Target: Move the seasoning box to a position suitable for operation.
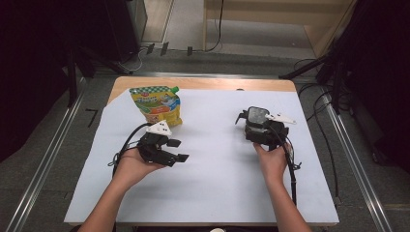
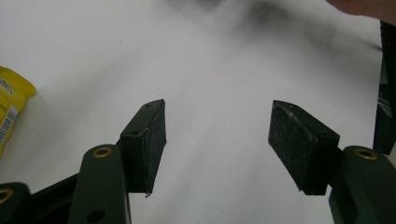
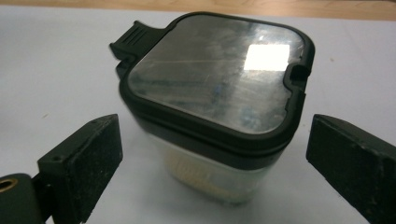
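A small clear container [image 1: 256, 117] with a black-rimmed shiny lid and a latch tab stands upright on the white sheet at the right. My right gripper [image 1: 261, 128] is just behind it, open. In the right gripper view the container [image 3: 215, 93] stands between the two pads with a gap on each side, and the gripper [image 3: 215, 158] touches nothing. A yellow and green spouted pouch [image 1: 157, 104] lies at the back left. My left gripper [image 1: 179, 150] is held in front of the pouch, pointing right, open and empty [image 2: 217, 140]. The pouch's yellow corner [image 2: 9, 109] shows at the left edge.
A white sheet [image 1: 217, 183] covers the wooden table. Black cables trail from both grippers toward the front edge. Metal rails run along the floor on both sides, and dark stands and cables lie at the back right. The other hand [image 2: 359, 7] shows at the top right.
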`<state>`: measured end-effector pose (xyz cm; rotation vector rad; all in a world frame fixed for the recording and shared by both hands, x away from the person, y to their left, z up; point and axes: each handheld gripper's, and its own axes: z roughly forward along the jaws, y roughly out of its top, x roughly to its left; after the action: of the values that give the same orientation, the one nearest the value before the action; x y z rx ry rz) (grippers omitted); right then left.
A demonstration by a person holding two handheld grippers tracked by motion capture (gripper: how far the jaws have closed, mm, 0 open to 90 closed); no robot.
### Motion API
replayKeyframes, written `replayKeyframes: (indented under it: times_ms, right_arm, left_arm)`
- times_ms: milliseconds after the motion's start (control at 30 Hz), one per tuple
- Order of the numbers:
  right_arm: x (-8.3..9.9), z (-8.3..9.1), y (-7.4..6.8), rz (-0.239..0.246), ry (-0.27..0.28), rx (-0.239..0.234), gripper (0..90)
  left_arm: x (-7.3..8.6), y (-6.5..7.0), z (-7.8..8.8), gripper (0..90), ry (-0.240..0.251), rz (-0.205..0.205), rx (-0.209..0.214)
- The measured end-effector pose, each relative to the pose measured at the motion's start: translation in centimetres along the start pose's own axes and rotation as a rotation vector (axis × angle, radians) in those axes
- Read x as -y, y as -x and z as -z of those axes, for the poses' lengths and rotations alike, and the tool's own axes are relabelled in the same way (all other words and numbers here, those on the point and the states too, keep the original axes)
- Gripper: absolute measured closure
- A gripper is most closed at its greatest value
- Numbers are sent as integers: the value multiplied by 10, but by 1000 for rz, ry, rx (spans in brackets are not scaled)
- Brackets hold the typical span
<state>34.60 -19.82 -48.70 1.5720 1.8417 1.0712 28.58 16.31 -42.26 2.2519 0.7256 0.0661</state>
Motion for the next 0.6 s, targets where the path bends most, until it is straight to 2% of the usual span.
replayKeyframes:
  times_ms: [100,133,267,367,500,600]
  right_arm:
    - [2,-6,-5,-18,28,39,34]
    - [4,-10,-9,-21,49,72,35]
    - [5,-17,-16,-27,76,105,43]
    - [8,-29,-22,-57,91,169,42]
    - [10,-37,-23,-59,95,196,56]
    - [11,-42,-21,-78,100,203,82]
  left_arm:
    - [0,0,0,376,1,4,3]
    - [0,0,-1,376,3,5,4]
    - [0,1,-2,377,0,2,10]
    - [0,0,-2,377,-1,1,10]
    - [0,0,-2,378,-2,0,10]
    - [0,0,-2,378,-2,2,13]
